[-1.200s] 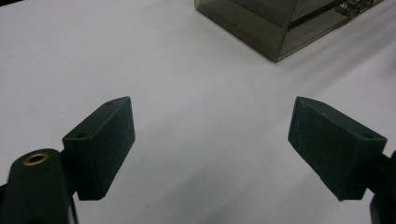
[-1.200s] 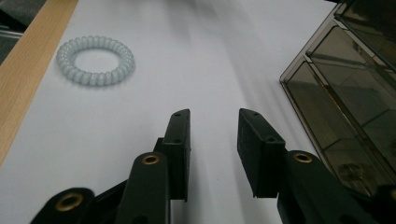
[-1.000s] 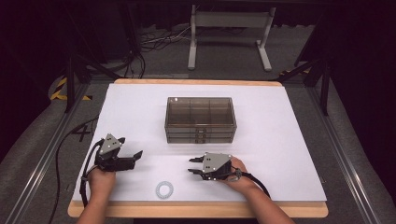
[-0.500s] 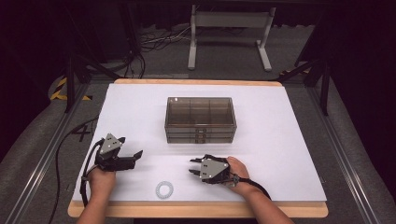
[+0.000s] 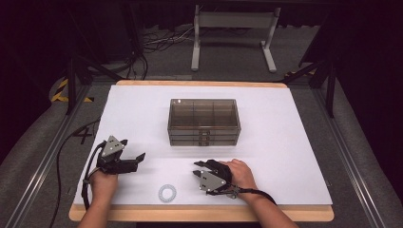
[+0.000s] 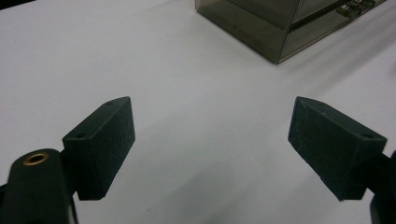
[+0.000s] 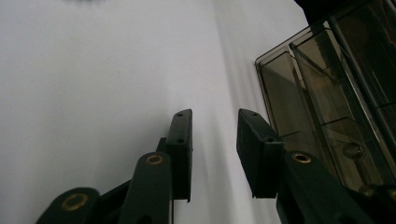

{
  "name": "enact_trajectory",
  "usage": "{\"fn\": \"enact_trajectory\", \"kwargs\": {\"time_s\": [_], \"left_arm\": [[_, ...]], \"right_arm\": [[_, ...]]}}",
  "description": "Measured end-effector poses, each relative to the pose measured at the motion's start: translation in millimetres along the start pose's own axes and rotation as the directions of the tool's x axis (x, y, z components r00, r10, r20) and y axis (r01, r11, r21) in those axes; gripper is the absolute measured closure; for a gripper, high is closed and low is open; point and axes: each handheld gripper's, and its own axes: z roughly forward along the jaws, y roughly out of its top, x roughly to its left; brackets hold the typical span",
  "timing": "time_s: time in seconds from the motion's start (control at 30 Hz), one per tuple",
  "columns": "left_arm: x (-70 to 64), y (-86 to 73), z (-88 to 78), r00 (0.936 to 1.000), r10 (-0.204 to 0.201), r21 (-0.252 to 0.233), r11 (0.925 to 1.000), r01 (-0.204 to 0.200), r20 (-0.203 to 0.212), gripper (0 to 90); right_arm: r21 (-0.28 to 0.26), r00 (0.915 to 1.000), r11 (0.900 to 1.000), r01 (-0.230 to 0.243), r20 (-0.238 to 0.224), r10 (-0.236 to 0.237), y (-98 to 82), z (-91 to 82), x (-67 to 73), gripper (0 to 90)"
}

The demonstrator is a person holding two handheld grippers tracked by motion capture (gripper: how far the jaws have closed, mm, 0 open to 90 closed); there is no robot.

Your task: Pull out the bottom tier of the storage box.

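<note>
A smoked, see-through drawer box (image 5: 204, 121) stands mid-table on the white sheet (image 5: 285, 156). A small white ring (image 5: 167, 193) lies near the front edge between the two hands. My left gripper (image 5: 133, 151) rests at the front left, pointing right. In the left gripper view its jaws (image 6: 210, 144) stand wide open over bare sheet, with the box's corner (image 6: 280, 28) farther off. My right gripper (image 5: 196, 169) lies just right of the ring, pointing left. In the right gripper view its jaws (image 7: 212, 140) stand narrowly apart with nothing between them, and the drawer box (image 7: 336, 93) is at the right.
The table's wooden edge (image 5: 199, 213) runs along the front. Black cables (image 5: 62, 156) trail off the left side to the floor. A grey metal stand (image 5: 233, 33) stands on the floor beyond the table.
My right gripper has drifted slightly left and toward the front edge, closer to the ring. The left gripper has not moved.
</note>
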Motion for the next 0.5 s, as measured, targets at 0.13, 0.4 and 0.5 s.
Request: {"fn": "enact_trajectory", "kwargs": {"time_s": [0.13,0.4,0.5], "left_arm": [[-0.5,0.1,0.1,1.0,-0.001,0.0,1.0,0.001,0.001,15.6],[-0.2,-0.1,0.6,1.0,-0.003,0.002,1.0,0.003,0.003,15.6],[-0.1,0.0,1.1,1.0,0.002,0.004,1.0,-0.002,0.003,15.6]], "right_arm": [[0.013,0.9986,0.999,0.043,0.029,-0.044,1.2,-0.3,3.6,66.6],[0.031,0.9948,0.997,0.064,0.077,-0.066,4.8,-2.0,5.0,66.2],[0.052,0.991,0.995,0.083,0.101,-0.088,6.9,-2.0,6.1,66.2]]}}
